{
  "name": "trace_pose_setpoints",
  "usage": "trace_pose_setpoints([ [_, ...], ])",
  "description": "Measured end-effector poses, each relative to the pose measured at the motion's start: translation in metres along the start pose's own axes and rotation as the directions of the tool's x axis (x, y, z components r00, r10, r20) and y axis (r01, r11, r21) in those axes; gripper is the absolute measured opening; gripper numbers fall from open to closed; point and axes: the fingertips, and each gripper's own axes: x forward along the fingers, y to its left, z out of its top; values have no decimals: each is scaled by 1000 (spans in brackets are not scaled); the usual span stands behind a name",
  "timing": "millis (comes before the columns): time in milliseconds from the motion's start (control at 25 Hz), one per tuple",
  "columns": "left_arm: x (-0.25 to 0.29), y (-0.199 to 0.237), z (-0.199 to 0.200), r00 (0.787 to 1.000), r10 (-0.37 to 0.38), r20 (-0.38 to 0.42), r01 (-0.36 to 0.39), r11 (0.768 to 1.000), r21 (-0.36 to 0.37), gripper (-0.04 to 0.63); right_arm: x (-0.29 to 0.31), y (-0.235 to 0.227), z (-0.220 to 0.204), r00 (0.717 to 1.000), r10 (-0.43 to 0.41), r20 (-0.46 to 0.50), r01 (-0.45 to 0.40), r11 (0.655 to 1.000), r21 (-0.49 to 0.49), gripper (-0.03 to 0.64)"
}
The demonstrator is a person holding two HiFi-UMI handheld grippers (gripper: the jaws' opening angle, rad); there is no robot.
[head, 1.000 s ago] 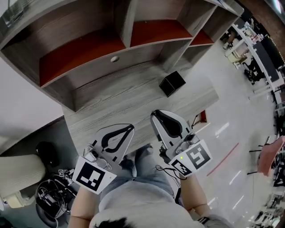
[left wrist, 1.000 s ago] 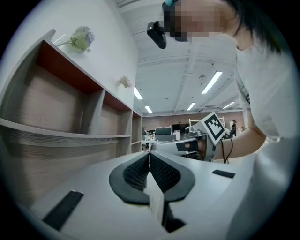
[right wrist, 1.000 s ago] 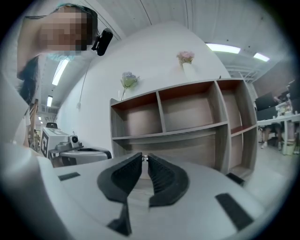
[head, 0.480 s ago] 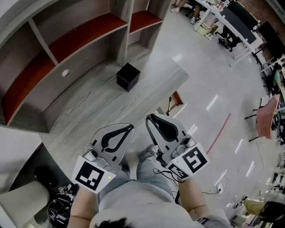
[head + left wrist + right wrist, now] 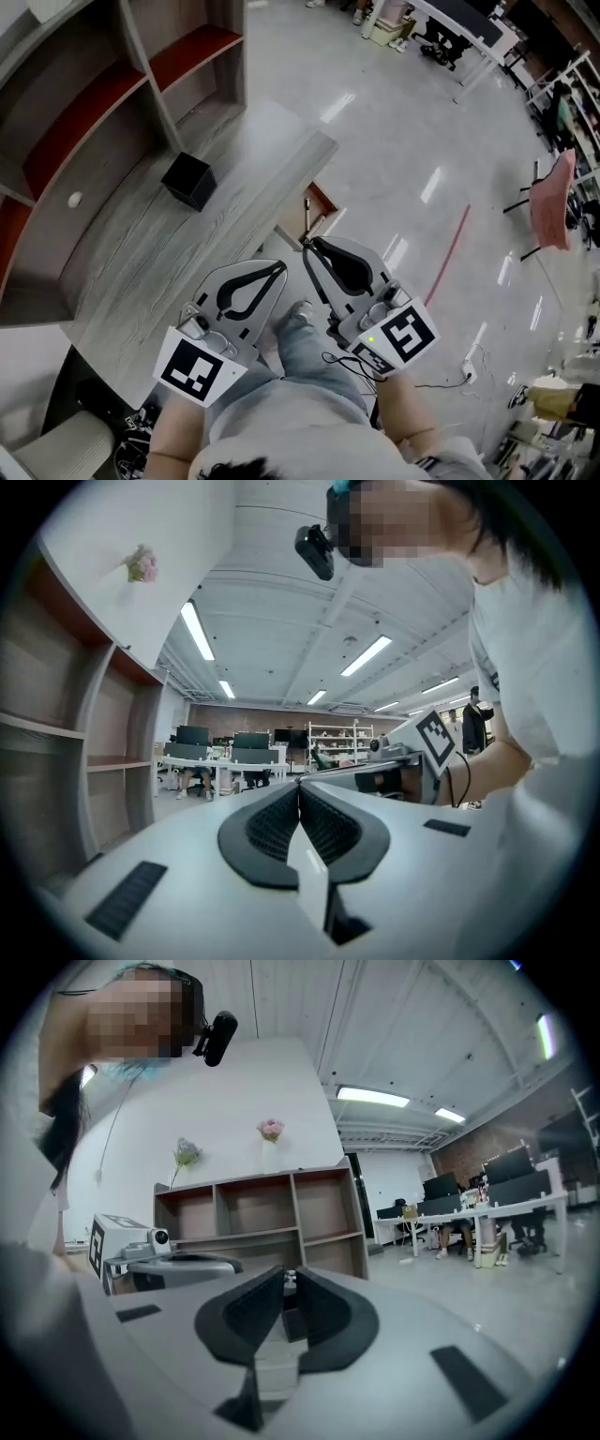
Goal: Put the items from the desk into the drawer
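Black box (image 5: 189,179), the task's thing: standing on the grey wood-grain counter (image 5: 141,262), upright, close to the counter's far edge; a shelf unit (image 5: 84,103) with red-brown boards rises just behind the box, and a small white object (image 5: 74,199) lies on the counter to the box's left, well apart from it.

Left gripper (image 5: 278,267): held nearer the person than the box and to its right, over the counter's near edge; well apart from the box; in the left gripper view its jaws are closed, the ribbed black pads meeting at the tips with nothing between them.

Right gripper (image 5: 308,245): just beside the left gripper, farther from the box, past the counter's edge and over the pale glossy floor (image 5: 394,141); its jaws are narrow, only a thin slit showing between the pads in the right gripper view, and they hold nothing.

Both grippers point roughly away from the person, neither touching the box nor the counter; a red-brown panel (image 5: 322,200) shows under the counter's edge, between the box and the right gripper, and what it belongs to cannot be told.
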Motion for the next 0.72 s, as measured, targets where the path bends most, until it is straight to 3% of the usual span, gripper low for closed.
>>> trace_pose_setpoints([
  [360,116,-39,8,998,-57,12,56,998,25,11,-56,-103,-1,999,-42,4,42,999,3,51],
  [720,163,-60,2,992,-117,-50,120,991,63,11,-71,-153,-8,997,-71,1,71,997,22,51],
])
